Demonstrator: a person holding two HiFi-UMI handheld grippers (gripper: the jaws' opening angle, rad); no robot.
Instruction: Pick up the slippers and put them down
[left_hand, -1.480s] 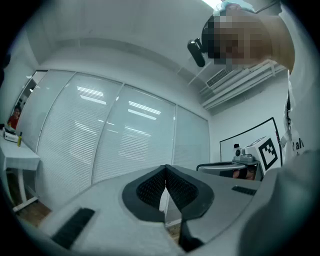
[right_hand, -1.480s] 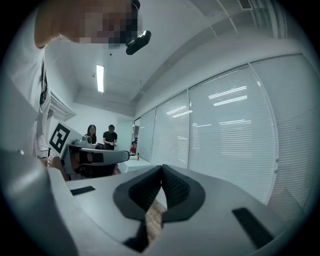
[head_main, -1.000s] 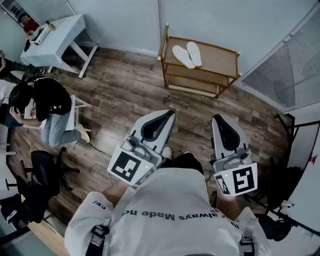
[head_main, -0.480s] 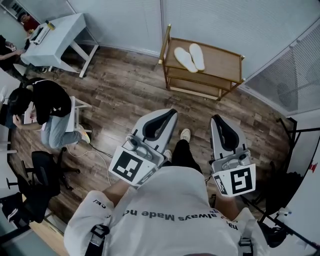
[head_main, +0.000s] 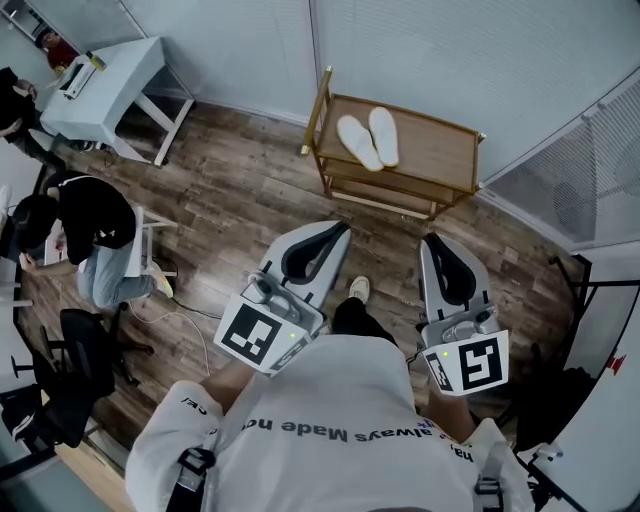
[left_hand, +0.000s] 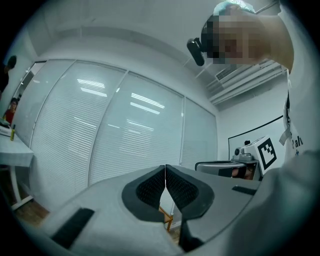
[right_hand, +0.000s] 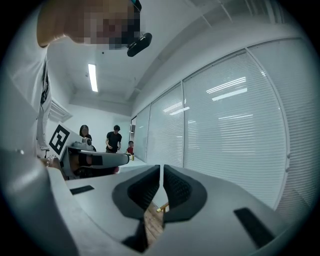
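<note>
Two white slippers (head_main: 366, 138) lie side by side on the top of a wooden shelf rack (head_main: 440, 160) against the far wall in the head view. My left gripper (head_main: 322, 238) and my right gripper (head_main: 438, 247) are held level in front of my body, well short of the rack, both pointing toward it. Each is shut with nothing between its pads. In the left gripper view the left gripper (left_hand: 165, 172) shows only blinds and a corner of the rack beyond it. The right gripper (right_hand: 162, 174) shows blinds and a strip of wood floor.
A white table (head_main: 110, 75) stands at the far left with a person beside it. A seated person (head_main: 90, 225) and a black chair (head_main: 85, 345) are at the left. Dark stands (head_main: 575, 310) line the right wall. Wood floor (head_main: 240, 200) lies between me and the rack.
Both grippers and I have moved forward across the floor toward the rack. One foot has stepped ahead. The jaws have stayed shut.
</note>
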